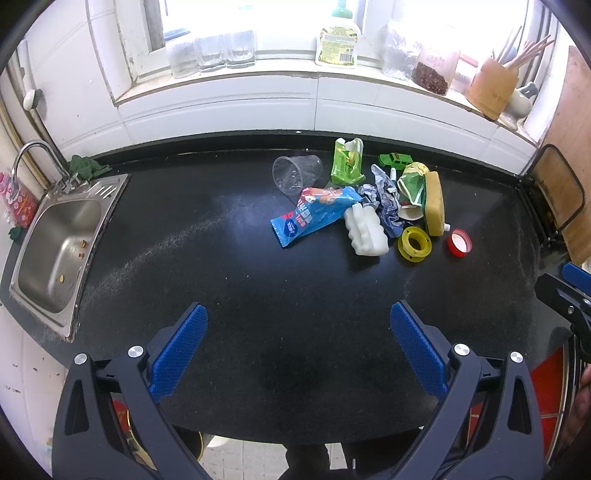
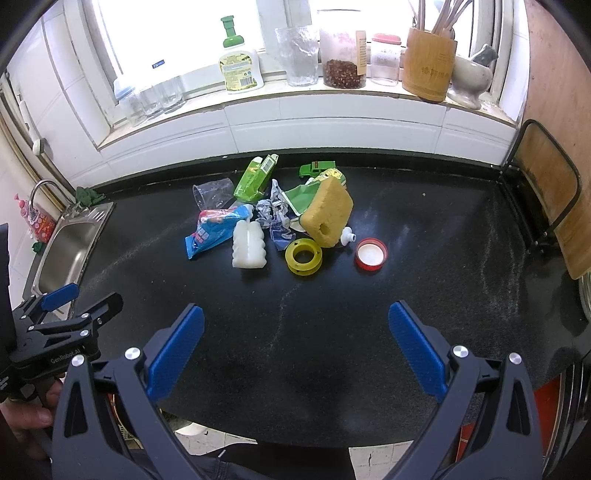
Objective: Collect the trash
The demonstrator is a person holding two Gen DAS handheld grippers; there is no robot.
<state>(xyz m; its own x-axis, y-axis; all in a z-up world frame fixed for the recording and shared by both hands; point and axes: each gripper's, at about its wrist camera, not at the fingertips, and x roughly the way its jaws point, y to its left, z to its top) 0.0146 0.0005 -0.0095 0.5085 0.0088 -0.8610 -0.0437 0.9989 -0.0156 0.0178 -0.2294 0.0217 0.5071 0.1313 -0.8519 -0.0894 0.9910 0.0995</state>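
left gripper and right gripper both gape empty over near worktop; trash pile lies far ahead, red cap nearer right gripper.

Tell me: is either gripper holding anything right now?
No. The left gripper and right gripper are both open and empty, short of the trash pile.

Daylight blasts through the window ahead of the tongs, totally blown out. Soft glare streaks the black countertop. Heavy fisheye bending, dark corners, otherwise pretty sharp.
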